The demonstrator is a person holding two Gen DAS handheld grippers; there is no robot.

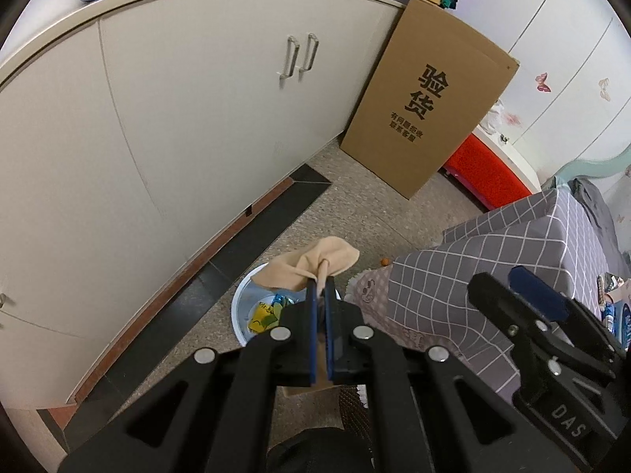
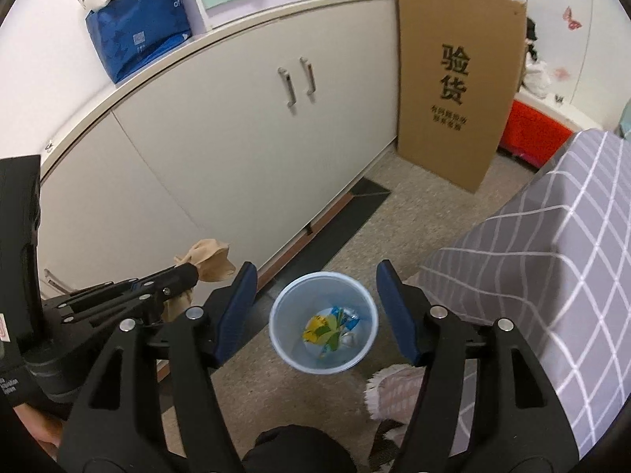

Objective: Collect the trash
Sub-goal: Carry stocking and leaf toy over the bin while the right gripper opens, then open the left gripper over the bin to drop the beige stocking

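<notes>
1. The left tool is clamped on a beige stocking, holding it in the air above the near rim of the pale blue bin.
2. The right tool stands apart, empty, with the bin seen between its fingers.
3. The bin stands on the floor beside the checked bed cover and holds yellow and blue wrappers.

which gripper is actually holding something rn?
The left gripper: its jaws are shut on the beige stocking, above the blue bin. The right gripper is open, nothing between its jaws.
</notes>
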